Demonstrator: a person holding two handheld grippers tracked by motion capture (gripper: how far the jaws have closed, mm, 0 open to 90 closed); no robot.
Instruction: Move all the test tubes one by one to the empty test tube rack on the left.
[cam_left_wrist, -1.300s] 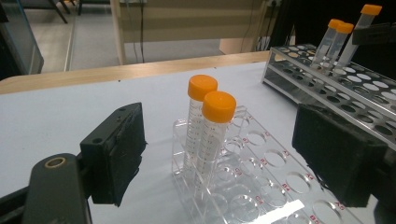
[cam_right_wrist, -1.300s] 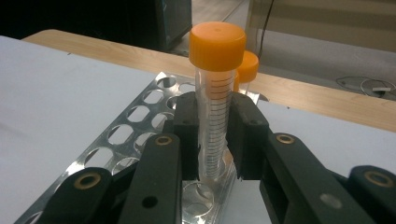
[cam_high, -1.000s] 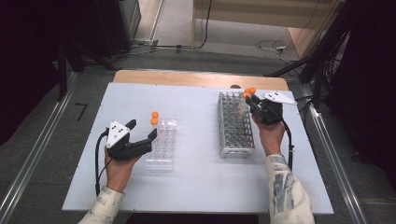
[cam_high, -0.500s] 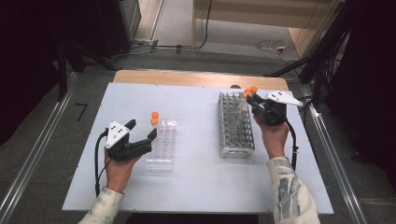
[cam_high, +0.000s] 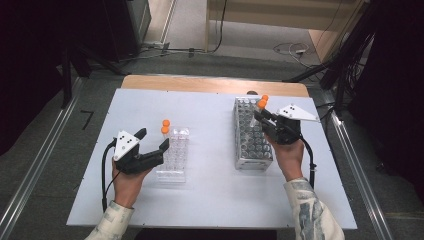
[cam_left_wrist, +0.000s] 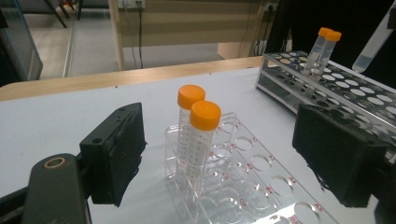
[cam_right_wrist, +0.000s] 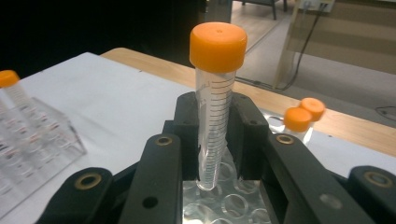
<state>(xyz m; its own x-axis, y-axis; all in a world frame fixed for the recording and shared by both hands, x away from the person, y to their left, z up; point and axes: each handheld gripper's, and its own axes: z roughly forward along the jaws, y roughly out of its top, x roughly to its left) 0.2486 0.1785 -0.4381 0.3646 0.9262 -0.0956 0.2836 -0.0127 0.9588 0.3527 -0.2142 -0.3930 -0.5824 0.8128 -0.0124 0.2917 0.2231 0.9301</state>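
My right gripper (cam_right_wrist: 215, 140) is shut on a clear graduated tube with an orange cap (cam_right_wrist: 215, 93). It holds the tube upright, its tip just above the holes of the metal rack (cam_right_wrist: 233, 207). In the high view this gripper (cam_high: 265, 119) hovers over the far right part of the metal rack (cam_high: 252, 145). Two more orange-capped tubes (cam_right_wrist: 303, 114) stand in that rack behind. My left gripper (cam_high: 153, 139) is open beside the clear plastic rack (cam_high: 174, 157). Its jaws stand either side of two capped tubes (cam_left_wrist: 198, 135) at the clear rack's far end, not touching them.
Both racks sit on a white board (cam_high: 210, 200) on the table, with a wooden strip (cam_high: 210, 84) along the far edge. Metal rails run down both sides. Cables lie on the floor beyond.
The right gripper has risen and drawn slightly toward the person, carrying the tube. The left gripper has stayed where it was.
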